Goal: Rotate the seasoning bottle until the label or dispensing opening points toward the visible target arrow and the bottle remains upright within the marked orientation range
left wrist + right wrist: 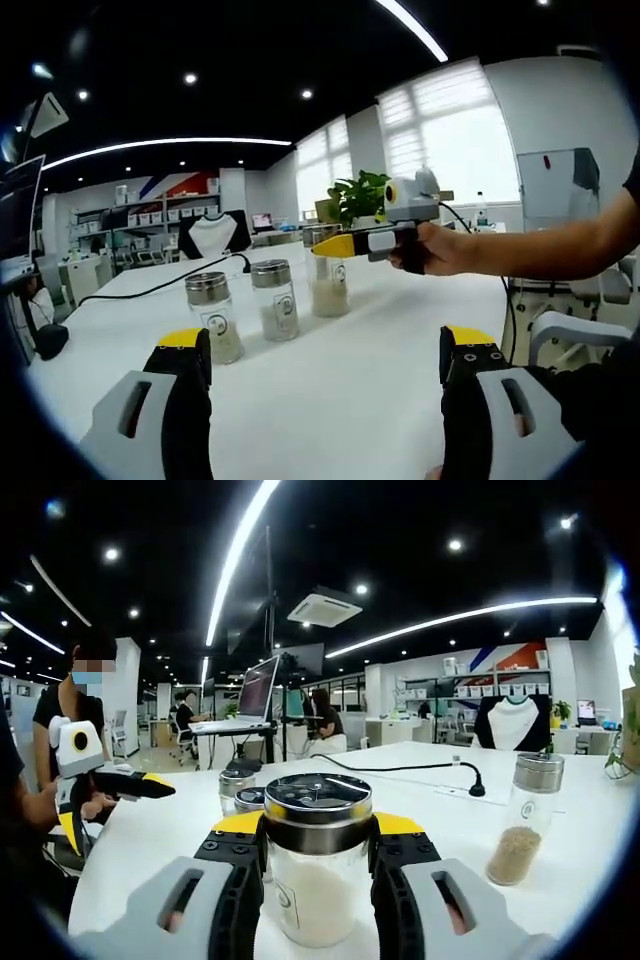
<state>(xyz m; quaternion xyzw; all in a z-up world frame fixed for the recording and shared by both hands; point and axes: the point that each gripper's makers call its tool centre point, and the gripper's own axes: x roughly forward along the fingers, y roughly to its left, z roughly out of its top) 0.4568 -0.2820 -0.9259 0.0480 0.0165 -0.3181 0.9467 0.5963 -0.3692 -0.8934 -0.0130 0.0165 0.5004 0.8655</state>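
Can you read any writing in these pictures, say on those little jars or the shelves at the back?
No text can be read.
Seasoning bottles: small round label marks, too blurred.
Shelf boxes: too small to read.

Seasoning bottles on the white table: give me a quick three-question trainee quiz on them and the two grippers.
1. True or false: the right gripper is shut on a seasoning bottle.
2. Which gripper is open with nothing between its jaws? A) left gripper B) right gripper
3. Fill in: the left gripper view shows ___ metal-lidded bottles on the white table.
Key: 1 true; 2 A; 3 three.
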